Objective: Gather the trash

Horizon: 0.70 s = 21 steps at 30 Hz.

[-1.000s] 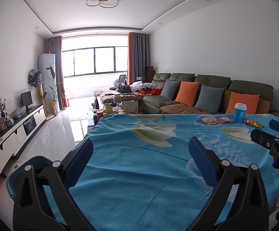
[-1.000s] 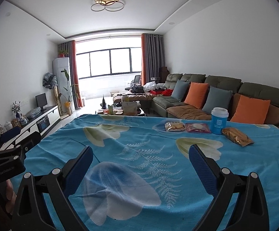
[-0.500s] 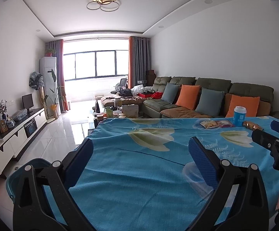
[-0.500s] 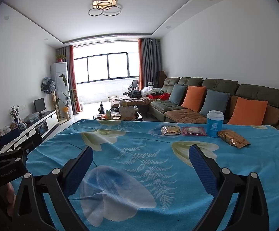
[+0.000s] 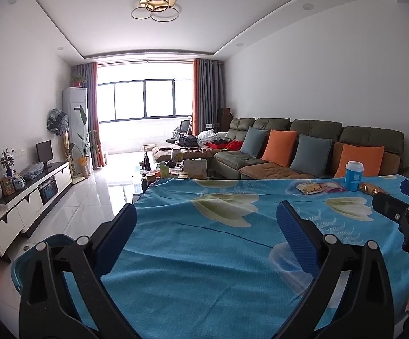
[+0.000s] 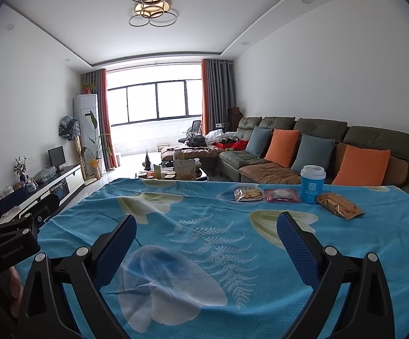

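Observation:
On the far right of the blue flowered tablecloth (image 6: 204,226) lies the trash: a blue paper cup with a white lid (image 6: 312,180), a gold snack wrapper (image 6: 340,205), a pink packet (image 6: 282,195) and a cracker packet (image 6: 248,194). The left wrist view shows the cup (image 5: 353,175), the gold wrapper (image 5: 371,188) and the packets (image 5: 320,188) too. My right gripper (image 6: 206,240) is open and empty, well short of them. My left gripper (image 5: 204,231) is open and empty over the table's left part.
A blue bin (image 5: 35,251) stands on the floor at the table's left edge. A green sofa with orange and grey cushions (image 6: 317,152) runs behind the table. A cluttered coffee table (image 5: 173,169) and a white TV cabinet (image 5: 26,197) stand beyond.
Both views have tilted upward a little; the table and trash sit lower in frame. Both grippers stay open and empty.

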### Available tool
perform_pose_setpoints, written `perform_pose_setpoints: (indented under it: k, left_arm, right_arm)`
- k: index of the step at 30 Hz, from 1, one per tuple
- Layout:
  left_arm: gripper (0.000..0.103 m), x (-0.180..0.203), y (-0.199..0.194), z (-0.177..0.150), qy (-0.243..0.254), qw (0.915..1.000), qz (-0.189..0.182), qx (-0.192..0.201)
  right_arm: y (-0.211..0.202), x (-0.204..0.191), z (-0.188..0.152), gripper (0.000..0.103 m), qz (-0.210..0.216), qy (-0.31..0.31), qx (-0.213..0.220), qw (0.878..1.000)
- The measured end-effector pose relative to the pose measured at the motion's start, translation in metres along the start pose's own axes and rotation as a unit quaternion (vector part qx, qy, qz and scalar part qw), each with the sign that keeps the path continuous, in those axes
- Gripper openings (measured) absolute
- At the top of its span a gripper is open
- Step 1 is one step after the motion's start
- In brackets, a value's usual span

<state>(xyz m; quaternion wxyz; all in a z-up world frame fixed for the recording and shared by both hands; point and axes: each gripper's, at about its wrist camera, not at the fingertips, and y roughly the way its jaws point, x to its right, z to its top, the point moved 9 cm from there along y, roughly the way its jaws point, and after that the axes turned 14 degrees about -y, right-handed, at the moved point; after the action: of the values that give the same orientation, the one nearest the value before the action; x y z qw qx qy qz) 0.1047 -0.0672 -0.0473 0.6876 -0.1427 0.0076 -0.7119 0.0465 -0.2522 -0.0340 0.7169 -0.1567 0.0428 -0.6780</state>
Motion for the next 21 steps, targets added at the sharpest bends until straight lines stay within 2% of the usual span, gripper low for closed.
perform_pose_setpoints:
  k: [21]
  left_arm:
    - [0.097, 0.0003, -0.0025, 0.0025, -0.002, 1.0000, 0.001, 0.002]
  right_arm:
    - [-0.0027, 0.0026, 0.0034, 0.096, -0.004, -0.001, 0.007, 1.000]
